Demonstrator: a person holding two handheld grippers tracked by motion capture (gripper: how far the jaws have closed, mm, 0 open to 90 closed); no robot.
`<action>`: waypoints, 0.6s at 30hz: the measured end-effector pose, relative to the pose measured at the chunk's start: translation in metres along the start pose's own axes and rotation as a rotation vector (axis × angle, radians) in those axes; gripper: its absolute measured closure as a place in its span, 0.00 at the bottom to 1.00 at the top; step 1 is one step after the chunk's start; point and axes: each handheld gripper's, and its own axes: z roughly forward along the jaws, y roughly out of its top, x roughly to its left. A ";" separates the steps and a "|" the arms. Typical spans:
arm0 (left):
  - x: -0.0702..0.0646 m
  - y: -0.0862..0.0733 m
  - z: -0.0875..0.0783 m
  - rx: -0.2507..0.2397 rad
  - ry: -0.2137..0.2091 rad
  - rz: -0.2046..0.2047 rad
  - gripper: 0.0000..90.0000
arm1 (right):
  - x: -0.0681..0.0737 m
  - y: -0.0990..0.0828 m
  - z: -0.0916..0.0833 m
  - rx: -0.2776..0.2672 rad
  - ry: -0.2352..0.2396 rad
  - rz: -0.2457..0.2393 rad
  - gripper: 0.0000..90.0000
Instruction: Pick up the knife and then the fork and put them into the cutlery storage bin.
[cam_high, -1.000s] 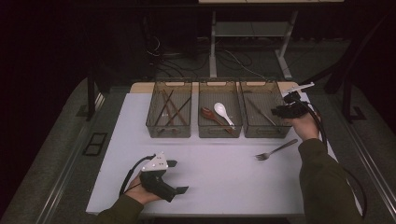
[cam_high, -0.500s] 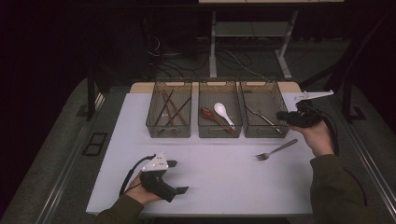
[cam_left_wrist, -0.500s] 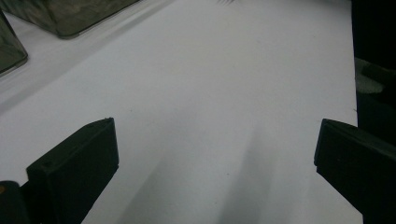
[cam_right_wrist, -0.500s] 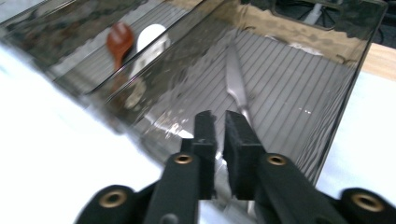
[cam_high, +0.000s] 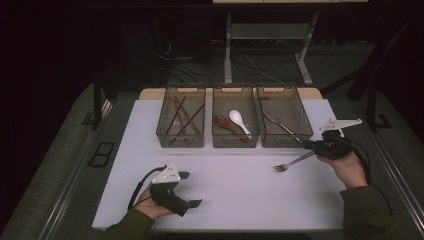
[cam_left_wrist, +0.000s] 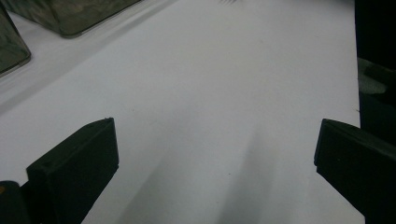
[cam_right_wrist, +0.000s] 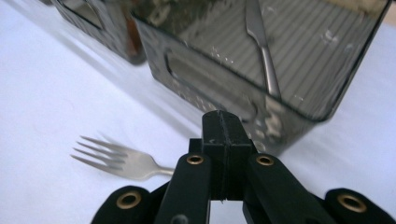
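A metal fork (cam_high: 291, 162) lies on the white table top, tines to the left, in front of the right bin (cam_high: 300, 112). My right gripper (cam_high: 305, 145) sits just above its handle end, near that bin's front right corner. In the right gripper view the fork (cam_right_wrist: 112, 158) lies left of and below the right gripper (cam_right_wrist: 222, 126). Its jaws have just been closing and now press flat together with nothing between them. The left gripper (cam_high: 191, 189) rests low at the front left, jaws wide open over bare table (cam_left_wrist: 210, 116).
Three smoky bins stand in a row at the back: the left bin (cam_high: 165, 131) holds chopsticks, the middle bin (cam_high: 217, 107) a white spoon (cam_high: 239, 120) and a brown one. A metal utensil (cam_right_wrist: 261, 46) lies in the right bin (cam_right_wrist: 299, 56). Cables trail from both grippers.
The right hand has drawn back from over the right bin toward the near right, down beside the fork's handle. The fork and the left hand have stayed put.
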 end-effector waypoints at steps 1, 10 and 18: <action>0.000 0.000 0.000 -0.003 0.001 -0.001 0.00 | -0.001 -0.003 0.002 0.008 -0.010 0.001 1.00; 0.001 -0.001 0.001 0.001 0.001 -0.006 0.00 | -0.014 -0.016 0.034 0.095 -0.037 0.028 1.00; 0.001 -0.001 0.001 0.002 0.003 -0.005 0.00 | -0.014 -0.020 0.049 0.145 -0.057 0.010 1.00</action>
